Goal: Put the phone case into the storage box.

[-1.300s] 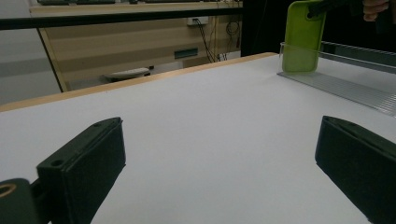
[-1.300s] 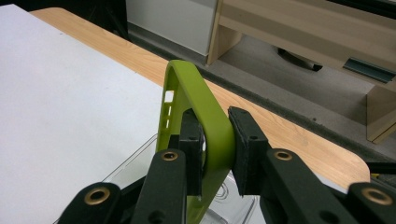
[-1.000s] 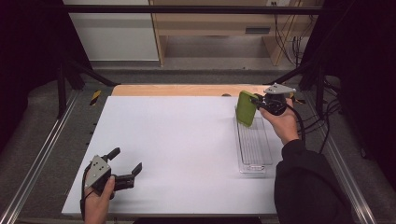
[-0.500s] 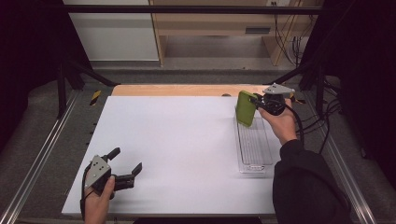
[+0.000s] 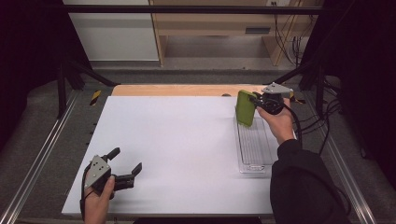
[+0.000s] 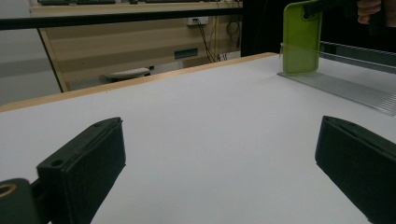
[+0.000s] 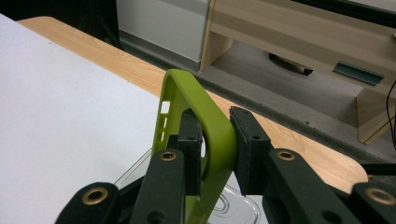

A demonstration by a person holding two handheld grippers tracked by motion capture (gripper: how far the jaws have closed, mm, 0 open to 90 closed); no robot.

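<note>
Two grippers were in frame, one per hand. Right gripper sat at the far right of the white table, jaws pinched on the edge of a green phone case. In the right gripper view the two black pads clamped the case's curved rim from both sides, one pad inside the shell, one outside, no gap either side. Case was held upright, on edge, its lower end at the far end of a clear plastic tray. From the left gripper view the case stood upright just behind the tray's transparent end wall; couldn't tell whether it touched the tray floor or hung just above it. Tray lay lengthwise along the table's right side, under the right forearm's black sleeve.

Left gripper was at the near left corner of the table, well apart from tray and case. Jaws spread wide, nothing between them: in its own view just bare white tabletop showed between the two pads. Grey three-cornered plate faced up on top of it.

Wooden table edge ran along the far side.
</note>
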